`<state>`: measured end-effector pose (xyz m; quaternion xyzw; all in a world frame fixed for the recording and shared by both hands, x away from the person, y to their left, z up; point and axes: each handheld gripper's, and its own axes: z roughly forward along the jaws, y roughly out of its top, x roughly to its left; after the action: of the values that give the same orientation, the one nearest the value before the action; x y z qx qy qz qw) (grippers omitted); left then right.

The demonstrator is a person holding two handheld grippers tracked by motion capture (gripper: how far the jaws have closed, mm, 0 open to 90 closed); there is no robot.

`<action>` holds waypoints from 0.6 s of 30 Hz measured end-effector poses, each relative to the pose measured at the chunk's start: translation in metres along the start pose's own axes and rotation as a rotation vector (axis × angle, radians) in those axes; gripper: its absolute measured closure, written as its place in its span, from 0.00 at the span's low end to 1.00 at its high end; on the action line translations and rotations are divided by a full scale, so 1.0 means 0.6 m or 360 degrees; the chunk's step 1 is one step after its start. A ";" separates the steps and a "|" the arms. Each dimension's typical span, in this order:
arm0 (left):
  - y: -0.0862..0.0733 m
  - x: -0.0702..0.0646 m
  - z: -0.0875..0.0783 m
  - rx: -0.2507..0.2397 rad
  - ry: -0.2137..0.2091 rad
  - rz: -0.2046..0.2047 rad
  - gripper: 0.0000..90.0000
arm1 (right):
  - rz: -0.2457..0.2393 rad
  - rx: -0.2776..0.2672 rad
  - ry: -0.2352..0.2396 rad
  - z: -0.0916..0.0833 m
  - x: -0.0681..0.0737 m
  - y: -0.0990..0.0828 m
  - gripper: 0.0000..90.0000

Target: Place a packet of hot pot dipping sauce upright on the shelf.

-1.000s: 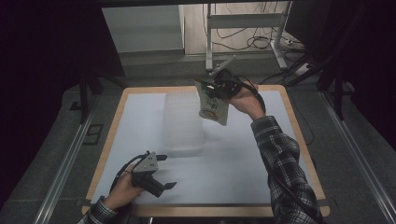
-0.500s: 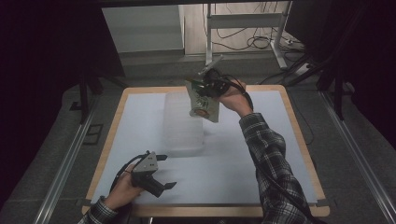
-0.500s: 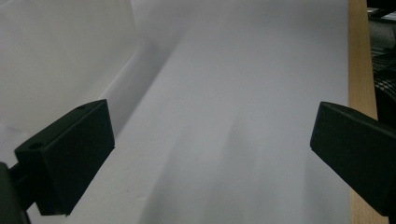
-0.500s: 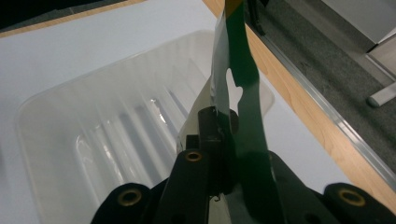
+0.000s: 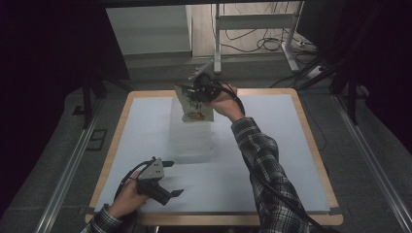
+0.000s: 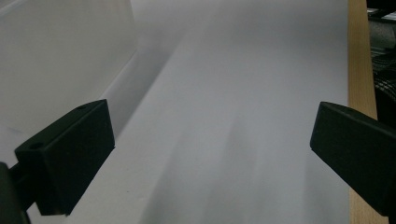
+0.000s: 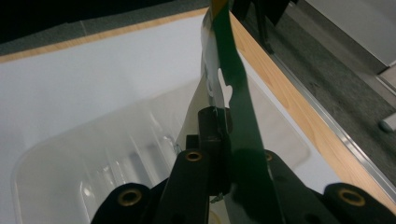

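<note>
table [image 5: 301, 127]: wood rim, white top | desk frame [image 5: 252, 34] | floor cables [image 5: 262, 43]

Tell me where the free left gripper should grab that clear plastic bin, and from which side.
Judging by its pose, take the clear bin by its near rim, from the person's side. It stands open-topped, thin-walled, its near end closest to the open left gripper; the right gripper holds the snack packet over the far end.

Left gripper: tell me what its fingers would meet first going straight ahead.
The left gripper looks along bare white table cover; the clear plastic bin stands off to one side. The way looks free, though depth is uncertain.
</note>
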<state>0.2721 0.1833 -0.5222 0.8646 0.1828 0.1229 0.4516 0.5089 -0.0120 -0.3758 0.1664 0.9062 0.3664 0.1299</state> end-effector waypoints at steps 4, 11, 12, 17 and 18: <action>0.000 -0.001 0.000 0.0002 0.0004 0.0003 0.00 | -0.0007 -0.0011 0.0032 0.017 0.009 0.005 0.99; 0.000 -0.002 0.001 -0.0005 0.0004 -0.0004 0.00 | 0.0021 -0.0008 0.0006 0.035 0.009 -0.014 0.88; 0.000 -0.002 0.001 -0.0003 0.0006 -0.0005 0.00 | 0.0032 -0.0027 0.0001 0.033 0.008 -0.017 0.84; 0.000 -0.002 0.002 0.0005 0.0007 -0.0002 0.00 | 0.0055 -0.0028 -0.0026 0.022 0.008 -0.028 0.71; 0.000 -0.002 0.002 0.0005 0.0007 -0.0002 0.00 | 0.0055 -0.0028 -0.0026 0.022 0.008 -0.028 0.71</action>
<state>0.2715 0.1819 -0.5227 0.8649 0.1844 0.1243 0.4501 0.5057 -0.0132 -0.3975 0.1839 0.8989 0.3751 0.1322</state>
